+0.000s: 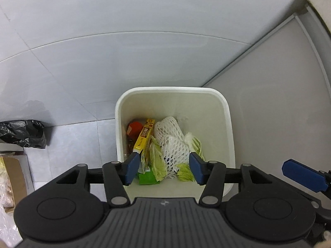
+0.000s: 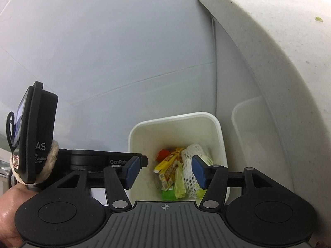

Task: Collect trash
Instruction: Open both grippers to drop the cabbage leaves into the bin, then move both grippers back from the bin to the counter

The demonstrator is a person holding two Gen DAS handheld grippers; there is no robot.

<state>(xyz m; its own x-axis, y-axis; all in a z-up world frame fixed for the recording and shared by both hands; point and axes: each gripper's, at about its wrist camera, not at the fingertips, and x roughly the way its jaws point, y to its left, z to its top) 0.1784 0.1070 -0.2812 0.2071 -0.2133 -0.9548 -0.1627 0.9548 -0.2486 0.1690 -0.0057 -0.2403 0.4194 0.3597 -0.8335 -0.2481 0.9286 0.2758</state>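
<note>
A black bag (image 1: pixel 24 133) on the floor (image 1: pixel 68 144) is shown only by the left view; a hand (image 2: pixel 10 210) only by the right. Both the left gripper (image 1: pixel 163 168) and right gripper (image 2: pixel 164 172) are held half open and empty above the white bin (image 1: pixel 227 128). Inside lie a yellow box (image 1: pixel 143 137), long axis running away from the camera, white netting (image 1: pixel 171 138) and leaves (image 1: pixel 157 161). Grey wall (image 1: pixel 144 41) is seen behind.

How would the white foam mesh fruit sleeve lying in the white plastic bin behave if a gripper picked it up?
The white foam mesh fruit sleeve probably weighs very little, being open netting. It looks soft and would likely squash between pads. Its holes might snag the cabbage leaves beside it.
</note>
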